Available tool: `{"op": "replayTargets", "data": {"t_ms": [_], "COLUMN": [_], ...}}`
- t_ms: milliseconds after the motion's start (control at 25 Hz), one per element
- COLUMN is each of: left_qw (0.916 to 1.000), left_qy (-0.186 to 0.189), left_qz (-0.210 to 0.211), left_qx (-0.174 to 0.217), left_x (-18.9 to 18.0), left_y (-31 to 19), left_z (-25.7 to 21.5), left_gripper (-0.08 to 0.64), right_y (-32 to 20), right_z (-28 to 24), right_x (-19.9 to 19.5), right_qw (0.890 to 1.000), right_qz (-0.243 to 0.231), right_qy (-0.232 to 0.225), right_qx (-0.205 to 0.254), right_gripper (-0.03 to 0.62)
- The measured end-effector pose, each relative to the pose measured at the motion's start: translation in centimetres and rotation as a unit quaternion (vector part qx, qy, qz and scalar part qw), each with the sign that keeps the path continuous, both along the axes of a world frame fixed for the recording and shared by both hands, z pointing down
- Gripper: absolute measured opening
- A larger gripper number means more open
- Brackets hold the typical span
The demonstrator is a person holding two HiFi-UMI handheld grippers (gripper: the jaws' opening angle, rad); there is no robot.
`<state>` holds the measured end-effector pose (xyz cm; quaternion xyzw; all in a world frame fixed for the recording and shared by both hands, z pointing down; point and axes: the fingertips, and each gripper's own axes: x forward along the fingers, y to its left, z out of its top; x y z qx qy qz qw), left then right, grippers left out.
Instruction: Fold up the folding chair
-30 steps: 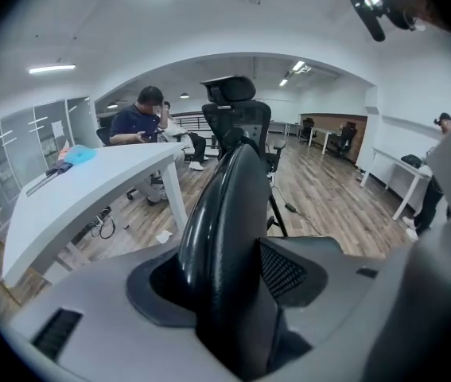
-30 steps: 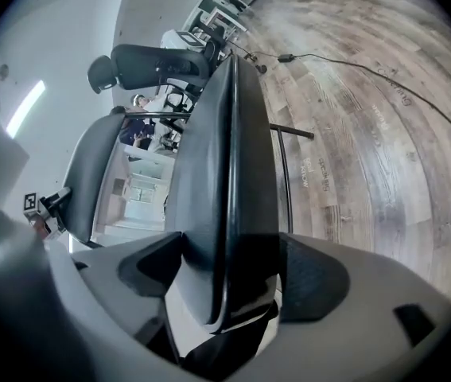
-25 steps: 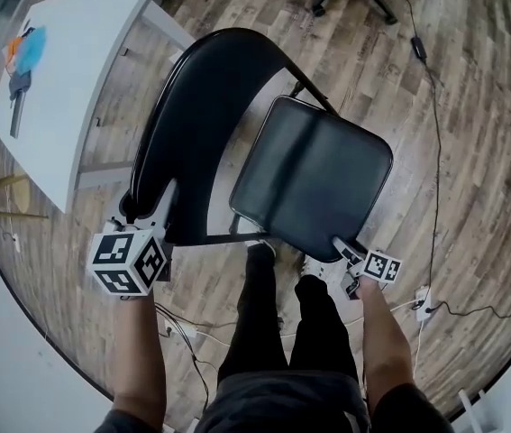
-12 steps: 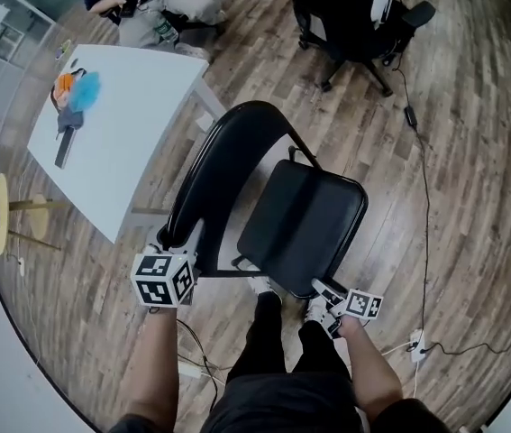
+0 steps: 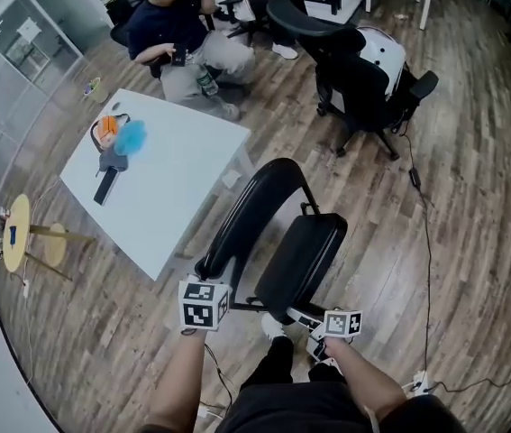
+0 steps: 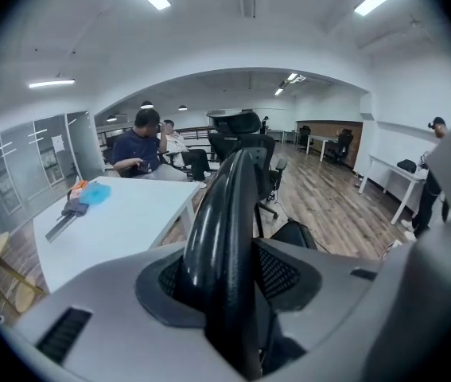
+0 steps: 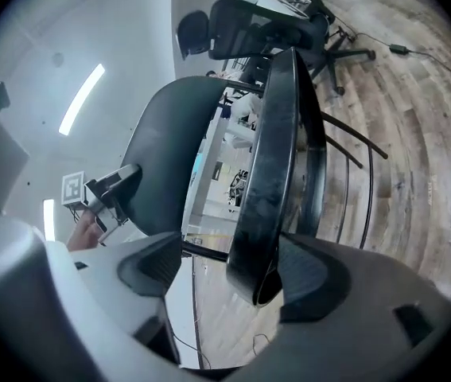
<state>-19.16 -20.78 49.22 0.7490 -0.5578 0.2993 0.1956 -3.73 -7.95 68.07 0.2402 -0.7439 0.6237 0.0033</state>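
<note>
Off to the left of your left fingers stood the white bench [image 5: 178, 201], well apart from them. Your left gripper [image 6: 229, 289] was at the lower side edge of the backrest [image 5: 246, 219] of the folding chair [image 5: 314, 237]. Its fingers [image 6: 293, 273] were closing, and the glossy black rim filled the gap between them.

To the right of these fingers the seat [image 5: 305, 258] was tilted up, close to the backrest, so I judge the folding was partly done.

Your right gripper [image 7: 237, 273] was at the front edge of the seat. Its fingers [image 7: 320, 281] stood wide, with the edge against one of them and a clear gap to the other.

The chair looked stiff and rather heavy, and its shiny padding could slip. I think the rims you chose were the good places, far from the hinges, but the right fingers needed to close before more lifting.
</note>
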Motion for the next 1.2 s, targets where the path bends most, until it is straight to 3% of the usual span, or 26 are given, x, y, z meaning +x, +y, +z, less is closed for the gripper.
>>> {"op": "replayTargets", "data": {"t_ms": [320,520,920,1200], "left_qw": [1.0,0.9999,0.9998,0.9997], "left_qy": [-0.003,0.005,0.016,0.023], "left_qz": [0.007,0.011,0.011,0.006], "left_qx": [0.004,0.005,0.001,-0.004], "left_x": [-4.0,-7.0,-13.2,-16.9], "left_y": [-1.4,-3.0,-6.1,-8.2], "left_z": [-2.0,-2.3,-1.7,-0.8], "left_gripper": [0.167,0.163,0.16,0.161], "right_y": [-4.7,-7.8,-11.9,-13.8], "right_z": [-4.2,-5.0,-4.3,-3.7], "right_x": [-11.3,-17.0,-25.3,-28.6], "right_qw": [0.998,0.998,0.997,0.997], "right_qz": [-0.044,-0.043,-0.051,-0.052], "right_qy": [-0.009,-0.004,0.03,0.033], "right_qx": [0.036,0.039,0.048,0.039], "right_gripper": [0.382,0.382,0.382,0.382]}}
